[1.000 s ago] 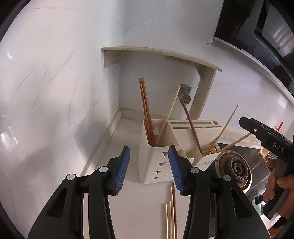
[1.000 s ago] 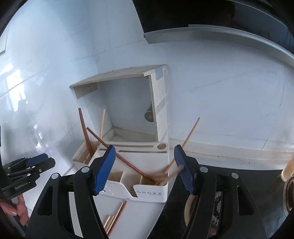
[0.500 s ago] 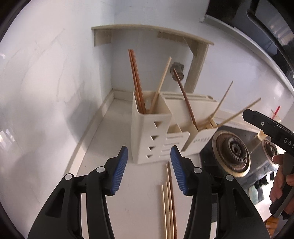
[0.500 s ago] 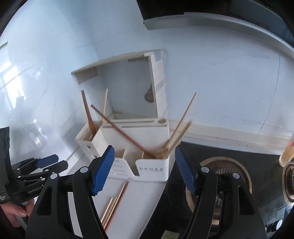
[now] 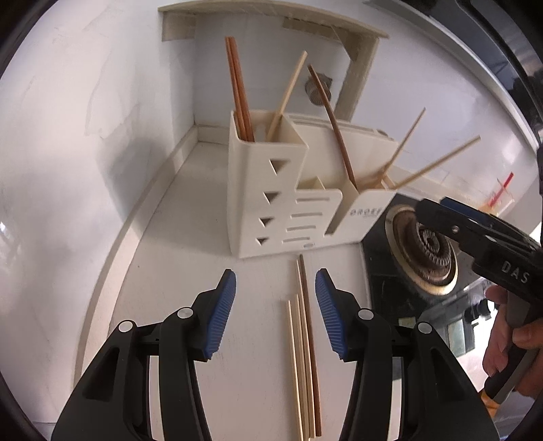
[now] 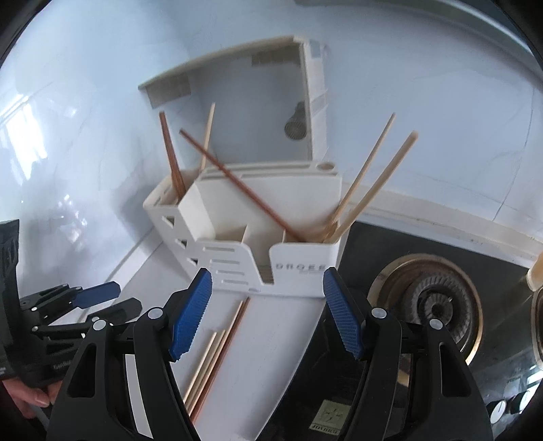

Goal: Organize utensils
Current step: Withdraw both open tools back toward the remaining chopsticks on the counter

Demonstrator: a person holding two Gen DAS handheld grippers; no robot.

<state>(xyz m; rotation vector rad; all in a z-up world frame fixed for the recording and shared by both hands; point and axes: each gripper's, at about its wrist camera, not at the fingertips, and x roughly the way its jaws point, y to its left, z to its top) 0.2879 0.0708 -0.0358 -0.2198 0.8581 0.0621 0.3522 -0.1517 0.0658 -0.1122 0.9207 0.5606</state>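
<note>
A white utensil holder (image 5: 268,190) stands on the white counter, with brown chopsticks (image 5: 239,91) and pale ones (image 5: 437,163) sticking out of its compartments. Several loose chopsticks (image 5: 305,339) lie on the counter in front of it. My left gripper (image 5: 275,274) hangs open above them, their far tips showing between its blue pads, untouched. My right gripper (image 6: 268,274) is open and empty, pointing down at the holder's front (image 6: 298,268), with the loose chopsticks (image 6: 220,346) below and to its left. Each gripper shows in the other's view: the right gripper (image 5: 441,210) and the left gripper (image 6: 101,298).
A black gas hob with a round burner (image 6: 431,305) borders the counter on the right. A cream box shelf (image 5: 271,17) hangs in the tiled corner behind the holder. A hand (image 5: 509,339) holds the right gripper's handle. The white wall stands close on the left.
Both grippers have sunk and tipped downwards. The holder has slid up in both views and more of the loose chopsticks now shows. The left jaws stand slightly wider.
</note>
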